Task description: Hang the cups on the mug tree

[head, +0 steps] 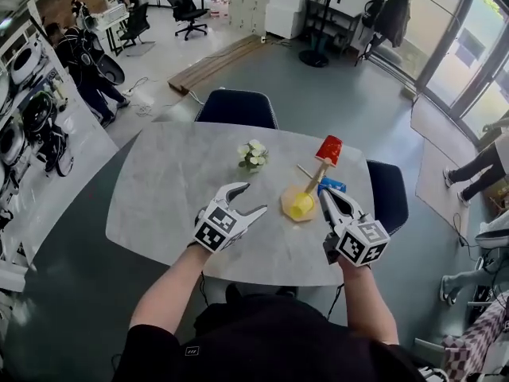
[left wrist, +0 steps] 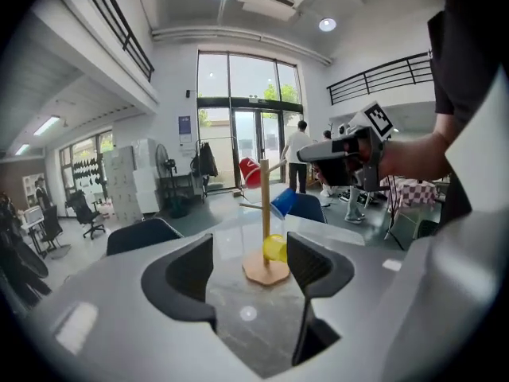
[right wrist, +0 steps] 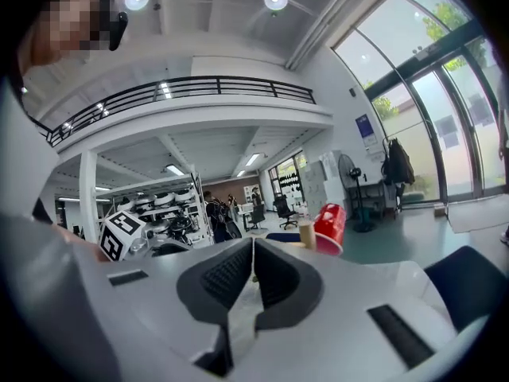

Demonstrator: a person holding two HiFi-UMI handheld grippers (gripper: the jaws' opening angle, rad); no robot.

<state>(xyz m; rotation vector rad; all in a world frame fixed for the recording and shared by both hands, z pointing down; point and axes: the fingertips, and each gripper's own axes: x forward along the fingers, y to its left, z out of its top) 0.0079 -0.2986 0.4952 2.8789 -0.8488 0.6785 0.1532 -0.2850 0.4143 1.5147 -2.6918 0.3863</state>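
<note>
A wooden mug tree [head: 316, 178] stands right of the middle of the grey table [head: 167, 189]. On it hang a red cup [head: 328, 150] at the top, a blue cup [head: 332, 185] on the right and a yellow cup [head: 301, 206] low over the base. My left gripper [head: 250, 198] is open and empty, just left of the tree. In the left gripper view the tree [left wrist: 264, 205] with its red cup [left wrist: 250, 170], blue cup [left wrist: 283, 201] and yellow cup [left wrist: 274, 247] shows beyond the jaws. My right gripper [head: 326, 195] is shut and empty, close to the tree's right side, with the red cup [right wrist: 330, 228] ahead.
A small pot of white flowers [head: 253, 156] stands behind the left gripper. Dark chairs are at the far side [head: 237, 108] and right end [head: 388, 193] of the table. People stand at the far left [head: 87, 62] and sit at the right [head: 485, 165].
</note>
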